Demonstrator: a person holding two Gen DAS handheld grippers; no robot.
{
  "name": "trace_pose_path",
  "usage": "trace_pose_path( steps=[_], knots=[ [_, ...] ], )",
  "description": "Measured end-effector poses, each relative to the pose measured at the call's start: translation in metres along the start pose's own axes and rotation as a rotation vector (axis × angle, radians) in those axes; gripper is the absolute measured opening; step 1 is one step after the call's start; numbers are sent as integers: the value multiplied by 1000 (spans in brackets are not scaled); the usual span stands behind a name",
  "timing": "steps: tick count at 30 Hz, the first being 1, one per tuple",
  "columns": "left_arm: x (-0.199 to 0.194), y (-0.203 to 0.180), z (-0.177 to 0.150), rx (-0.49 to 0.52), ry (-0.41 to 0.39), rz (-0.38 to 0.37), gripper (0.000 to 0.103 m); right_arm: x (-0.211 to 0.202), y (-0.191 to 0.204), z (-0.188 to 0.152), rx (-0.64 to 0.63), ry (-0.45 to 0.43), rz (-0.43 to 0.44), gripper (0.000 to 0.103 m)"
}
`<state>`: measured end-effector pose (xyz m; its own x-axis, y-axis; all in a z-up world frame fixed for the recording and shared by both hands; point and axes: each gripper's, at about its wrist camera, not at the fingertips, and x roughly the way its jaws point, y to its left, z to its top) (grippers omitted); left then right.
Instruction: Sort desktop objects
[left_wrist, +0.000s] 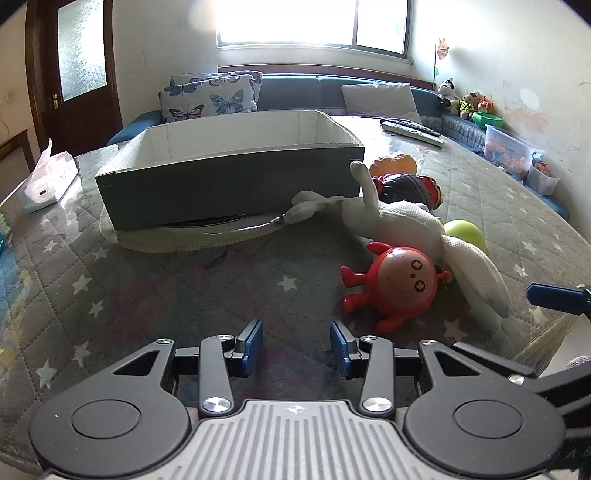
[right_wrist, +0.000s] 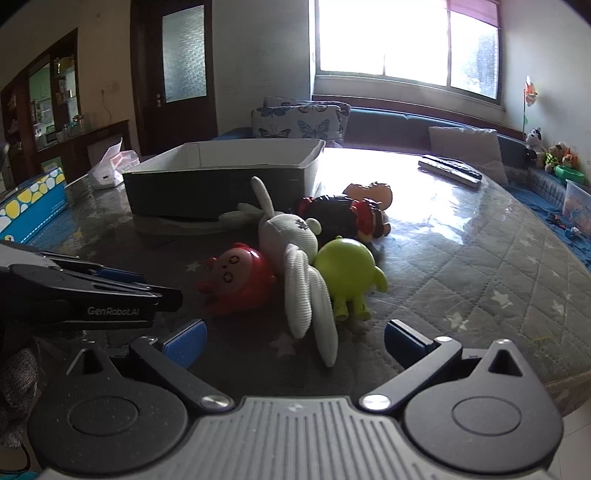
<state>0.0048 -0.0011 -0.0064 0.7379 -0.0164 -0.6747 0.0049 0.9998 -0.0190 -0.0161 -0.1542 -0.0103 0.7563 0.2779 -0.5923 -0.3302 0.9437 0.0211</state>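
Left wrist view shows the left gripper (left_wrist: 296, 345) low over the quilted table cover (left_wrist: 147, 288), its blue fingers apart with nothing between them; just ahead and to its right lies a red round toy (left_wrist: 397, 282) on its side, face towards the camera; behind that toy a white plush rabbit (left_wrist: 406, 229) sprawls across the cover, one limb reaching to the foot of the dark open box (left_wrist: 229, 184); a green toy (left_wrist: 466, 232) peeks out behind the rabbit, touching it; a dark-haired doll (left_wrist: 406, 186) and an orange toy (left_wrist: 393, 164) lie farther back, beside the box's right end; a tissue pack (left_wrist: 48, 181) sits at the far left, well apart from the toys; two remotes (left_wrist: 412, 130) rest at the far edge.

Right wrist view shows the right gripper (right_wrist: 293, 339) with its fingers spread wide, empty, the rabbit's (right_wrist: 295, 258) long ears lying on the cover just ahead of the gap between them; the red toy (right_wrist: 240, 280) lies left of the rabbit and the green toy (right_wrist: 347, 269) right of it, both touching it; the doll (right_wrist: 343, 214) lies behind them; the box (right_wrist: 221, 192) stands farther back, showing white inner walls; the left gripper (right_wrist: 110, 291) juts in from the left, near the red toy.
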Motion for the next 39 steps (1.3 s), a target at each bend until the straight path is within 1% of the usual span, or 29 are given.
trace_pose_path(
  steps=[4,6,10,14,27,39],
  knots=[
    [0,0,0,2,0,-4,43,1,0,0,13,9,13,103],
    [0,0,0,2,0,-5,43,2,-1,0,24,18,34,103],
    [1,-1,1,4,1,-8,43,4,0,-1,17,24,50,103],
    [2,-1,2,4,3,-13,43,5,1,-2,13,24,50,103],
    [3,-1,2,5,11,-24,43,-2,4,-1,-7,-14,66,103],
    [4,0,5,5,19,-27,43,0,3,1,-4,-14,74,103]
  ],
)
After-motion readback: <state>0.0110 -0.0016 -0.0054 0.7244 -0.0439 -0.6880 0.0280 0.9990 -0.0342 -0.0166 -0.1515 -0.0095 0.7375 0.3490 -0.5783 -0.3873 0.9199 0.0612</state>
